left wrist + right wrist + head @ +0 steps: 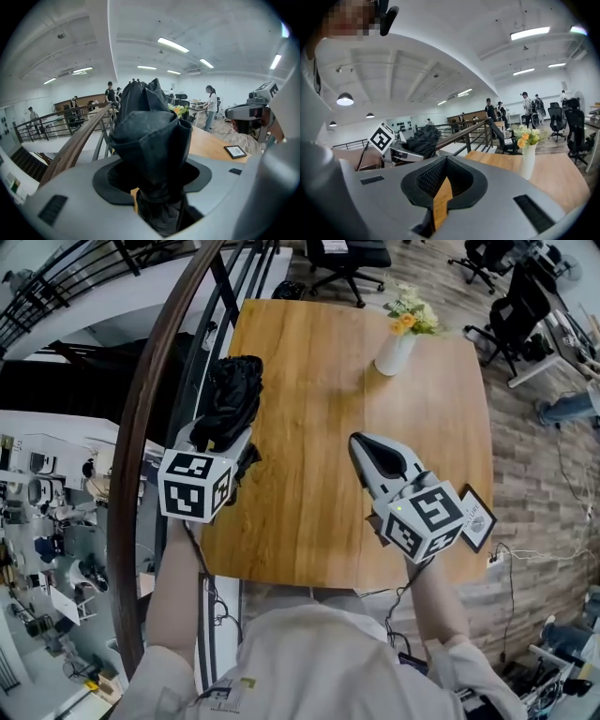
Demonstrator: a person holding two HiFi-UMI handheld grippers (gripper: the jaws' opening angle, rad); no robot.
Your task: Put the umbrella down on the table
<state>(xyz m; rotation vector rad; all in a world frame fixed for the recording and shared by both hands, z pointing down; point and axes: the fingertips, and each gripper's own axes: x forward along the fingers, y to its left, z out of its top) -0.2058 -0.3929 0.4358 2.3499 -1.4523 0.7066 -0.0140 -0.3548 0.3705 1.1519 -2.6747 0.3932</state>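
One umbrella (234,390) clamped between left gripper (225,440) fingers, right gripper (357,443) fingers closed, empty

Open-plan office w/ white ceiling & strip lights (173,45); wood-plank floor (534,474), black office chairs (349,259) beyond the wooden worktop (309,512). Dark curved handrail (127,474) on metal bars runs along the worktop's left side, w/ a lower level below. Several ppl (209,102) stand far back.
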